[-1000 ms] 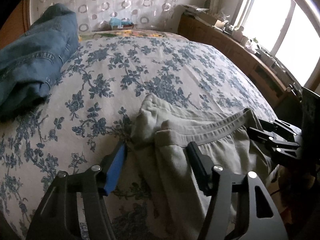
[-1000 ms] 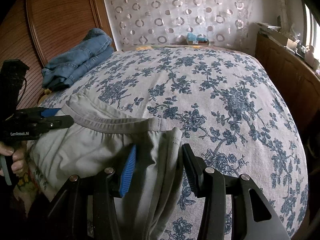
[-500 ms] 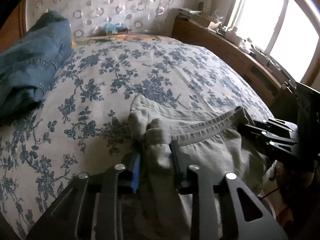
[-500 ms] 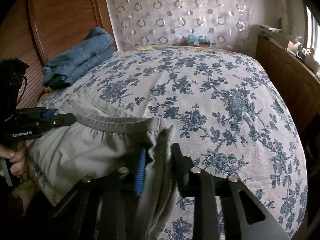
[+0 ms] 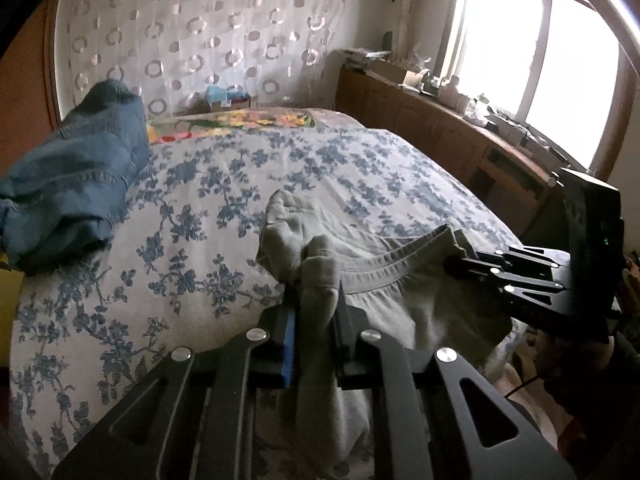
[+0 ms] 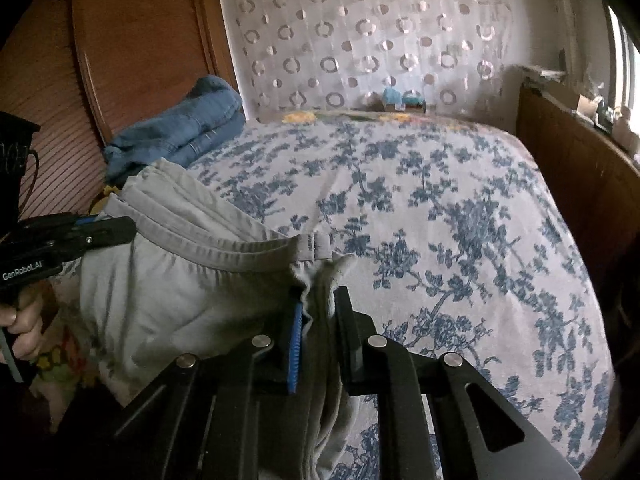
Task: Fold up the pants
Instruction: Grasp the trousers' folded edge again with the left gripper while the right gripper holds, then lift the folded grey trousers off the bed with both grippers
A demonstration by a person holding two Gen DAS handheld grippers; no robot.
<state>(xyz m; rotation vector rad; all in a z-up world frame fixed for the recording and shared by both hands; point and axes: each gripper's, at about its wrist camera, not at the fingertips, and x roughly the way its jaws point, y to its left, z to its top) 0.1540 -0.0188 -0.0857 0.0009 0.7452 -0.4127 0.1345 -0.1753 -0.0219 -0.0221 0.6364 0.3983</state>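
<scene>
A bed (image 6: 460, 208) under a white spread printed with blue flowers fills most of both views, its far half and right side bare and open, its right edge running close along a dark wooden cabinet (image 6: 580, 168). Behind it hangs a pale curtain (image 6: 380, 32) patterned with rings; a bright window (image 5: 552, 60) stands above a cluttered wooden counter (image 5: 440, 120), and a brown wooden panel (image 6: 132, 40) rises at the bed's left. Folded blue jeans (image 5: 76, 184) lie near the bed's far left edge, well apart from the work. The grey-beige pants (image 6: 168, 288) lie at the near edge, waistband stretched between the two tools and partly hanging over the side. The left gripper (image 5: 316, 312) is closing, its jaws narrow and pinching a bunched waistband corner; the right gripper (image 6: 320, 312) is likewise closing, clamped on the opposite corner. In the right wrist view the left tool's body reads "GenRobot.AI", a hand (image 6: 20, 320) gripping its handle.
</scene>
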